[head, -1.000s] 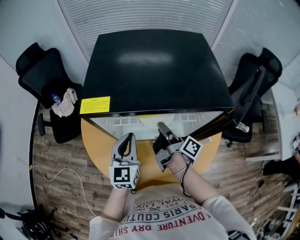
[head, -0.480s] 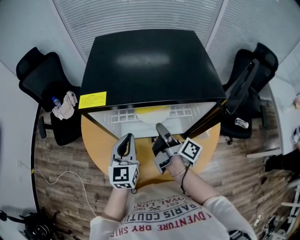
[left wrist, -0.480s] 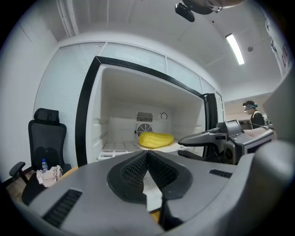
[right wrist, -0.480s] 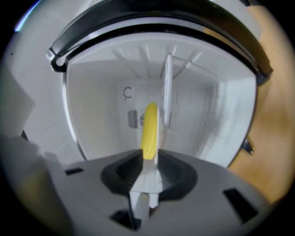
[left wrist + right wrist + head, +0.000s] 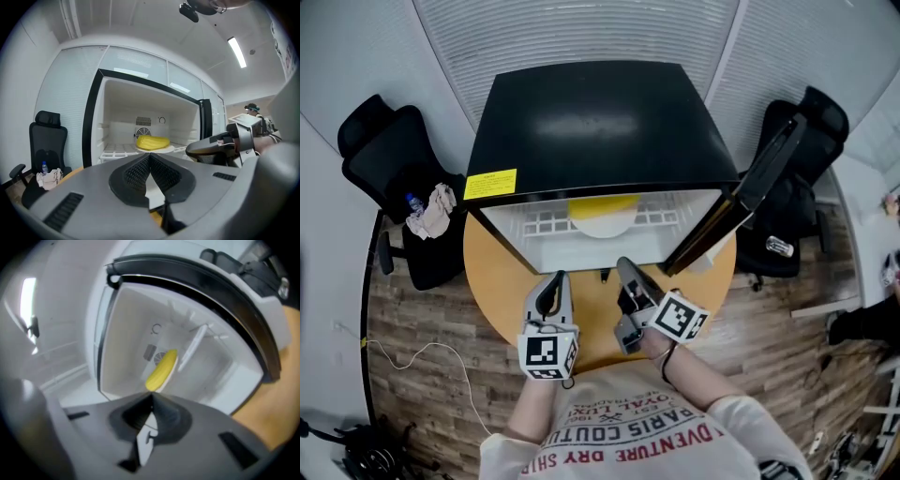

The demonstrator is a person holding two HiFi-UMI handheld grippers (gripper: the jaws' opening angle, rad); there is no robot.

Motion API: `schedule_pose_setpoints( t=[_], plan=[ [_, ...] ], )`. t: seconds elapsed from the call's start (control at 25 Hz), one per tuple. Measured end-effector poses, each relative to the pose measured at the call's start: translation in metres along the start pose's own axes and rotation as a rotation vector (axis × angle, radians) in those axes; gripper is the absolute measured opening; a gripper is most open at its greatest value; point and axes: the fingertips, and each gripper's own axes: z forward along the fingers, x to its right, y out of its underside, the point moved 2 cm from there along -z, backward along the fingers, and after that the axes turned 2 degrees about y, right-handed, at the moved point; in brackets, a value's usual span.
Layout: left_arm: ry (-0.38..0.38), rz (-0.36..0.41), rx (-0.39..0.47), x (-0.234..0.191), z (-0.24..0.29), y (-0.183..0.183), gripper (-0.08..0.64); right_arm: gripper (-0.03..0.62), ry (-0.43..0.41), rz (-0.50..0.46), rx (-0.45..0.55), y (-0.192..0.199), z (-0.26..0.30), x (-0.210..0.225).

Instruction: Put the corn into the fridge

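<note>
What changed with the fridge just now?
The fridge door swung wider open, out to the right, so more of the corn on its plate shows. The left gripper and right gripper stayed shut and empty in front.

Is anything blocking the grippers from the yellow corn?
Nothing visible. The door stands open at the right; the corn lies on a plate in the fridge, ahead of the shut left gripper and right gripper.

Left claw [image 5: 554, 284] and right claw [image 5: 626, 272] are closed, side by side.
</note>
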Motion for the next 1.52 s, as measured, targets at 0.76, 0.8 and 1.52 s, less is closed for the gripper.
schedule_pose_setpoints(
  t=[0.76, 0.8, 1.52],
  plan=[
    [0.065, 0.044, 0.055, 0.028, -0.017, -0.013, 0.032, 0.029, -0.012, -1.225, 0.123, -0.002, -0.038, -0.06],
    [0.066, 0.043, 0.055, 0.029, -0.017, -0.013, 0.032, 0.029, -0.017, -1.225, 0.122, -0.001, -0.038, -0.061],
    [0.077, 0.069, 0.06, 0.028, -0.014, -0.021, 0.032, 0.028, 0.034, -1.251, 0.01, 0.013, -0.028, -0.051]
  ],
)
